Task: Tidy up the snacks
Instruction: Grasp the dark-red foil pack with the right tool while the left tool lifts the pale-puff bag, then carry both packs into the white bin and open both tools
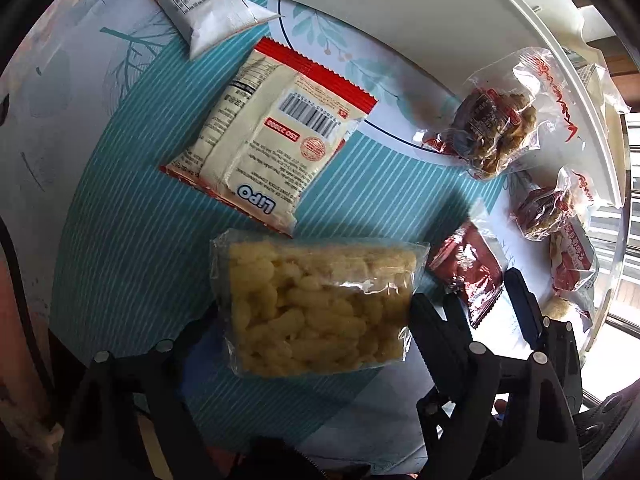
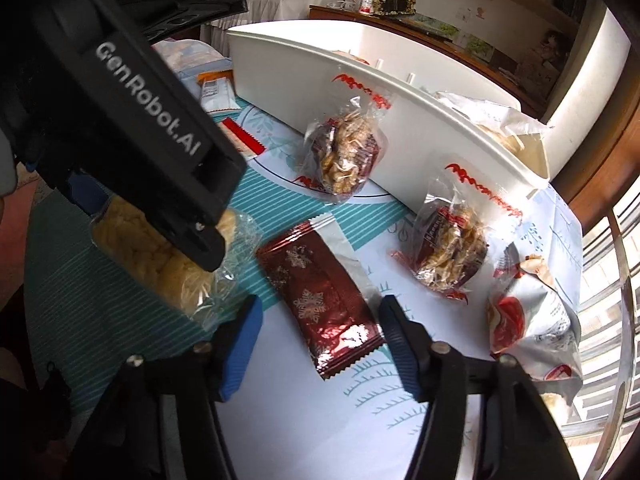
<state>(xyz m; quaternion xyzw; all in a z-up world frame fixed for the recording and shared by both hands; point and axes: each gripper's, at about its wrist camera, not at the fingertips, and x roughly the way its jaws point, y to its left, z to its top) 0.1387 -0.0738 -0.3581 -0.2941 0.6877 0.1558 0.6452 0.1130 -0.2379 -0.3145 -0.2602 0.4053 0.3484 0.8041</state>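
Observation:
A clear bag of yellow puffed snacks [image 1: 320, 304] lies on the teal striped tablecloth [image 1: 120, 240]. My left gripper [image 1: 312, 320] points steeply down over it, its pads against the bag's two short ends. In the right wrist view one of its black fingers [image 2: 200, 240] rests against that bag [image 2: 160, 264]. A dark red foil packet with snowflakes [image 2: 320, 304] lies flat between the blue pads of my right gripper [image 2: 320, 344]. The right pad meets its near corner, the left pad stands clear. The left wrist view shows the same packet [image 1: 472, 276].
A long white tray [image 2: 304, 80] runs along the back with bags inside. In front of it lie two clear bags of brown crackers [image 2: 344, 156] [image 2: 448, 248] and a silver-red bag [image 2: 532, 320]. A Lipo packet [image 1: 272, 136] and a white packet [image 1: 208, 12] lie beyond the puffed snacks.

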